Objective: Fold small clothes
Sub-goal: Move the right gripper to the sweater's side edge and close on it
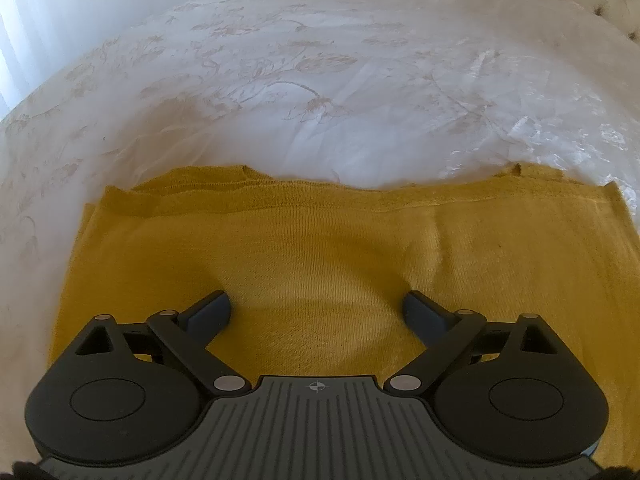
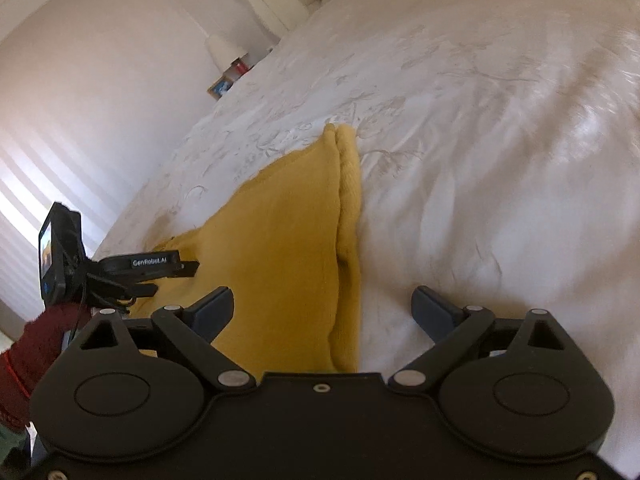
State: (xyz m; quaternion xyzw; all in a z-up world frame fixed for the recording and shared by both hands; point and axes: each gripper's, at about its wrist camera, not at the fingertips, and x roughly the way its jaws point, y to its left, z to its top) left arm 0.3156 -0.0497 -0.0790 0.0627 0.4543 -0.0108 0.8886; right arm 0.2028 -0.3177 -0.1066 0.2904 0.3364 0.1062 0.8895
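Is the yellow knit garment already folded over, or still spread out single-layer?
Folded. The yellow knit garment shows stacked layers at its far edge, and the right wrist view shows doubled thickness along its side edge. It lies flat on the white bedspread.

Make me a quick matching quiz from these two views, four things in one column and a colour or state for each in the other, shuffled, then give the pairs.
Things:
1. folded garment
2. bedspread
3. left gripper
4. sleeve

Colour or state:
A. dark red
B. mustard yellow
C. open, over the garment
D. white with a pale floral pattern

Pairs: 1-B, 2-D, 3-C, 4-A
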